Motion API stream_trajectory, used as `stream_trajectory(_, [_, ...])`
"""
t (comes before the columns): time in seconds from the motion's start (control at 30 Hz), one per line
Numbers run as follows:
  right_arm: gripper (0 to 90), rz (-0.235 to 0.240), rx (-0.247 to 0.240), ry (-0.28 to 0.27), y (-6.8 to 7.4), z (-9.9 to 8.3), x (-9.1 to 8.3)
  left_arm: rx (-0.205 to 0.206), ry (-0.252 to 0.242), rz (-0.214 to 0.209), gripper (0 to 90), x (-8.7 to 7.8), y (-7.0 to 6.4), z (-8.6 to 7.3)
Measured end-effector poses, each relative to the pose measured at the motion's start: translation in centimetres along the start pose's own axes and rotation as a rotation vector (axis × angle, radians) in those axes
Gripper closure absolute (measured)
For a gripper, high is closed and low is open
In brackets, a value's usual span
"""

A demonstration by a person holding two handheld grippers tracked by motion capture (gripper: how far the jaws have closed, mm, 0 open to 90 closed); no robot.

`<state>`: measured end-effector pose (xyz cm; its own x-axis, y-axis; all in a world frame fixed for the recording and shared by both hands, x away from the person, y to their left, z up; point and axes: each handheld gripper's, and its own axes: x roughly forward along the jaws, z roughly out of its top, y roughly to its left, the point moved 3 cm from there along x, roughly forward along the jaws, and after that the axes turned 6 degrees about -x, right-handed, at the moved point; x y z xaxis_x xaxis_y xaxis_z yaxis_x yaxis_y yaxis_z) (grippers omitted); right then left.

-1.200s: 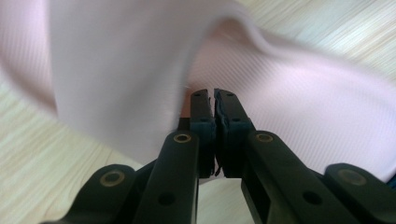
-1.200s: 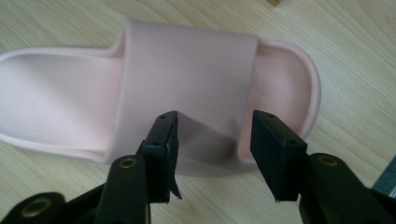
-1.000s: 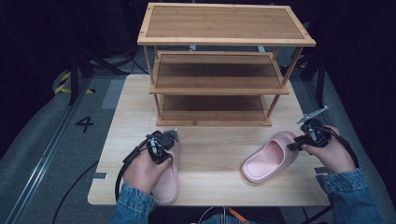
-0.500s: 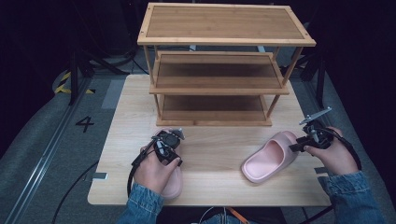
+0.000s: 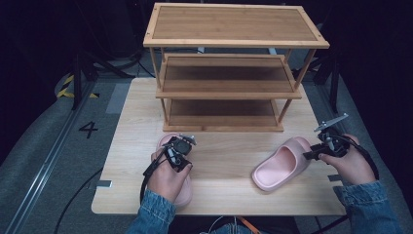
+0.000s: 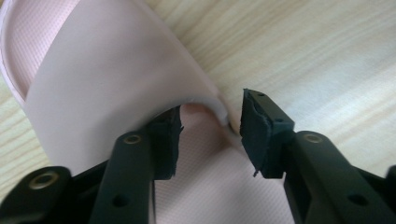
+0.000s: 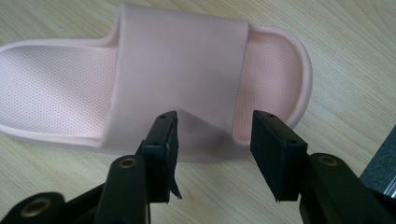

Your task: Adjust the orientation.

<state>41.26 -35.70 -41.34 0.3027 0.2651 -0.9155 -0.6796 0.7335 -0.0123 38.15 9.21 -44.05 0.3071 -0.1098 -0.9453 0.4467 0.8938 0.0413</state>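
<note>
Straddling the strap edge of the left slipper [image 6: 116, 70] at seven o'clock on the worktop [image 5: 219, 161], the left hand-held gripper [image 6: 210, 123] stands open, probably lined up to pinch it. The right hand-held gripper [image 7: 212, 140], jaws also apart, faces the right slipper [image 5: 282, 163] at four o'clock. The shoe rack [image 5: 229, 63] waits at twelve.

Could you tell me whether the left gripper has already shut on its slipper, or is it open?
Open. In the left gripper view the left gripper has a clear gap between its jaws, which straddle the strap edge of the slipper.
</note>
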Motion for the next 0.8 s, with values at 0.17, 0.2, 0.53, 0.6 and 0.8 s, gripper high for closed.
stream_trajectory(0.17, [52.7, 0.0, 0.0, -0.007, 0.1, -0.1, -0.1, 0.003, -0.005, -0.01, 68.2, 0.2, -0.1, 0.2])
stream_trajectory(0.2, [52.7, 0.0, 0.0, -0.007, 0.1, -0.1, -0.1, 0.006, -0.01, -0.02, 68.2, 0.2, 0.0, 0.2])
stream_trajectory(0.53, [53.0, 0.001, 0.001, 0.003, -0.2, -0.3, 0.2, 0.105, 0.064, -0.053, 84.2, -0.7, 0.8, -0.5])
stream_trajectory(0.6, [53.0, 0.001, 0.001, 0.001, -0.2, -0.3, 0.1, 0.123, 0.074, -0.072, 84.5, -1.1, 0.9, -0.5])
stream_trajectory(0.8, [52.9, -0.002, 0.005, -0.001, -0.2, -0.3, -0.1, 0.161, 0.076, -0.12, 84.6, -2.8, 1.5, -0.6])
